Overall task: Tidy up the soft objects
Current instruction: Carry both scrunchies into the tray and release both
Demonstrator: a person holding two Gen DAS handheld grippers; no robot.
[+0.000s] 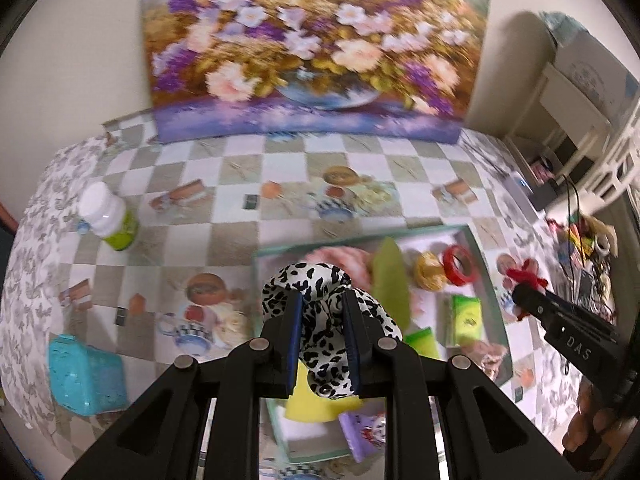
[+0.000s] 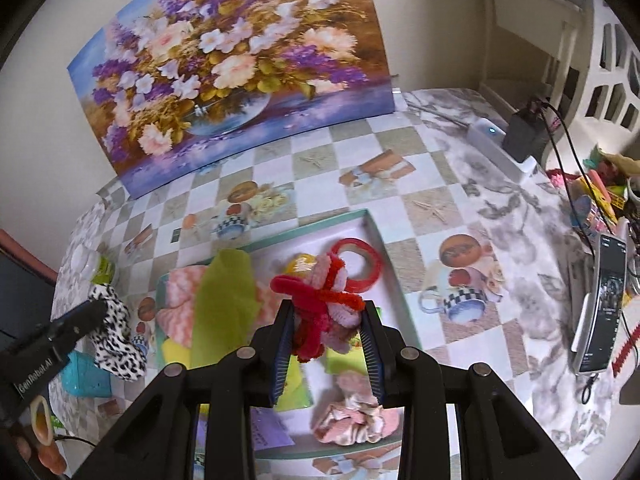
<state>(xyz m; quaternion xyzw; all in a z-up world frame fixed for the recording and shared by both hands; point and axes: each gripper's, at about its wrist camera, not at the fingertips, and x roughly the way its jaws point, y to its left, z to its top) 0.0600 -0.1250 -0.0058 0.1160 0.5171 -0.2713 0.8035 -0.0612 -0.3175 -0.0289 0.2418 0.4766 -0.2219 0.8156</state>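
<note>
My left gripper (image 1: pixel 322 328) is shut on a black-and-white spotted scrunchie (image 1: pixel 320 308), held above the left part of a shallow green-rimmed tray (image 1: pixel 486 276). My right gripper (image 2: pixel 328 336) is shut on a red and pink fuzzy pipe-cleaner bundle (image 2: pixel 324 300), hanging over the same tray (image 2: pixel 394 276). In the tray lie a pink zigzag cloth (image 2: pixel 180 292), a light green cloth (image 2: pixel 226 292), a yellow sponge (image 1: pixel 316 404), a peach satin scrunchie (image 2: pixel 356 416), a red ring (image 2: pixel 362 264) and a green packet (image 1: pixel 466 318). Each gripper also shows at the edge of the other's view.
A turquoise box (image 1: pixel 84 376) and a white-capped green bottle (image 1: pixel 110 216) stand left of the tray on the checked tablecloth (image 1: pixel 224 168). A flower painting (image 1: pixel 316 48) leans against the back wall. A phone (image 2: pixel 600 308), cables and clutter crowd the right edge.
</note>
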